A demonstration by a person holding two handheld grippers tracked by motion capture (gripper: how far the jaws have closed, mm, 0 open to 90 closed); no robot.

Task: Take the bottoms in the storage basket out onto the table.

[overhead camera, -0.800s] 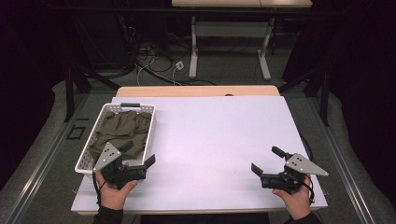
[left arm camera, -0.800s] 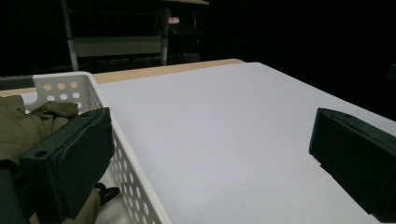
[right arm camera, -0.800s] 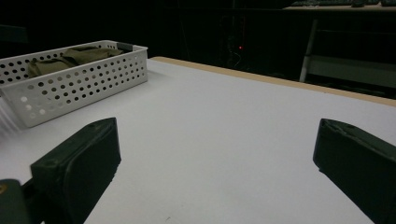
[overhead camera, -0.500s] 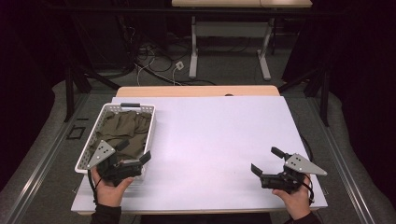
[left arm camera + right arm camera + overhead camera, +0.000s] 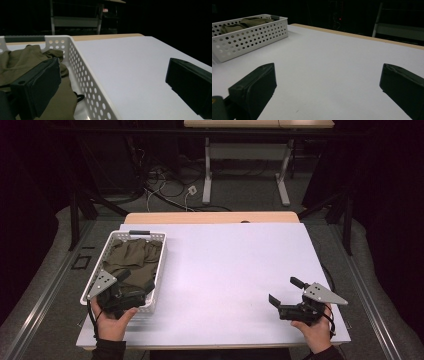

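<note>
A white perforated basket [image 5: 161, 262] stands at the table's left and holds a crumpled olive-green cloth [image 5: 132, 259]. My left gripper [image 5: 136, 281] hovers open over the basket's near end. In the left gripper view, one jaw is above the cloth [image 5: 22, 62] and the other above the bare table, so the jaws straddle the basket's right wall [image 5: 85, 82]; nothing is gripped. My right gripper [image 5: 286, 291] rests open near the front right of the table with nothing between its jaws. From the right gripper view, the basket [image 5: 249, 35] lies far off at the left.
The white table top [image 5: 230, 265] has a wooden strip [image 5: 210, 217] along its far edge. Beyond it stand a desk frame [image 5: 245, 170] and loose cables [image 5: 170, 190] on a dark floor. Metal rails run down both sides of the table.
My left gripper has moved left and away from the front edge, from beside the basket to over its near end. The right gripper has stayed put.
</note>
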